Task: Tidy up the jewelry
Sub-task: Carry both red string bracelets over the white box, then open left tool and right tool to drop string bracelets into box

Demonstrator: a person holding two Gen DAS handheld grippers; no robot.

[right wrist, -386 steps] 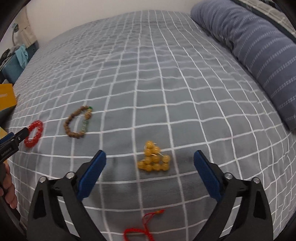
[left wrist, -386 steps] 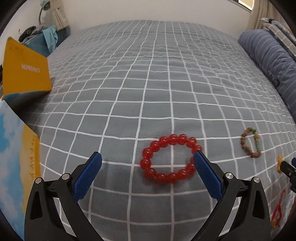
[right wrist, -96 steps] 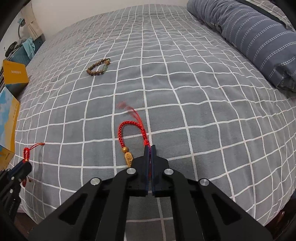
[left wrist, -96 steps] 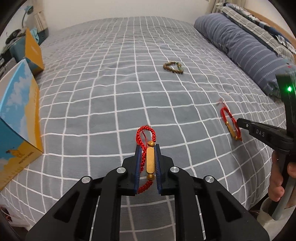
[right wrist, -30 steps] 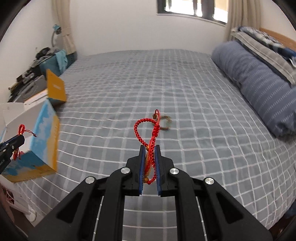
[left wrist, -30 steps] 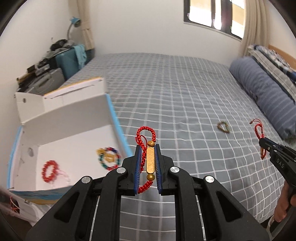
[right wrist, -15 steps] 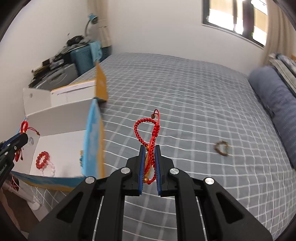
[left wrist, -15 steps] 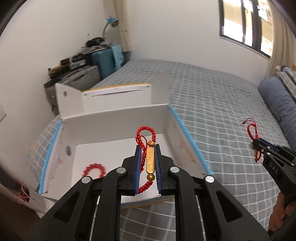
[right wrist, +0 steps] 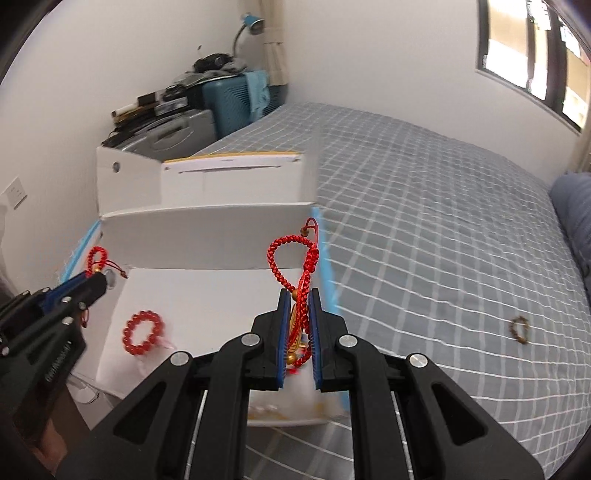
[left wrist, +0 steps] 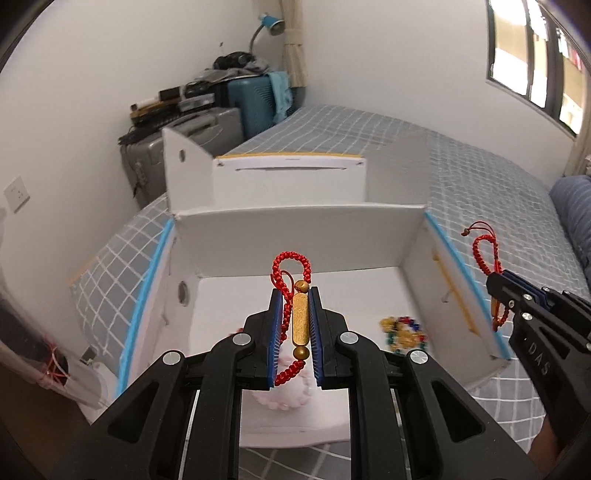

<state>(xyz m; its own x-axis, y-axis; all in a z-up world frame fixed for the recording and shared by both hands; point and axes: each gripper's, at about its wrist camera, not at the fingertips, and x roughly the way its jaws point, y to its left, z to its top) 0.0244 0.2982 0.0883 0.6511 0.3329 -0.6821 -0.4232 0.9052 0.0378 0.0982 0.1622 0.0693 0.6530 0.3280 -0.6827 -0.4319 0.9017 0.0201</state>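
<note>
My left gripper [left wrist: 295, 328] is clamped on a red cord bracelet [left wrist: 297, 320] above the open white box [left wrist: 295, 229] on the bed [right wrist: 443, 229]. My right gripper [right wrist: 298, 332] pinches a second cord [right wrist: 301, 269] beside the box's right wall.

**A bedroom at home**

Ahead of the tongs stretches a bed [right wrist: 424, 206] under a grey checked cover. Beyond it, suitcases [left wrist: 207, 122] stand stacked against the white wall, with a blue lamp [left wrist: 271, 24] and probably a curtained window [right wrist: 532, 55].
</note>
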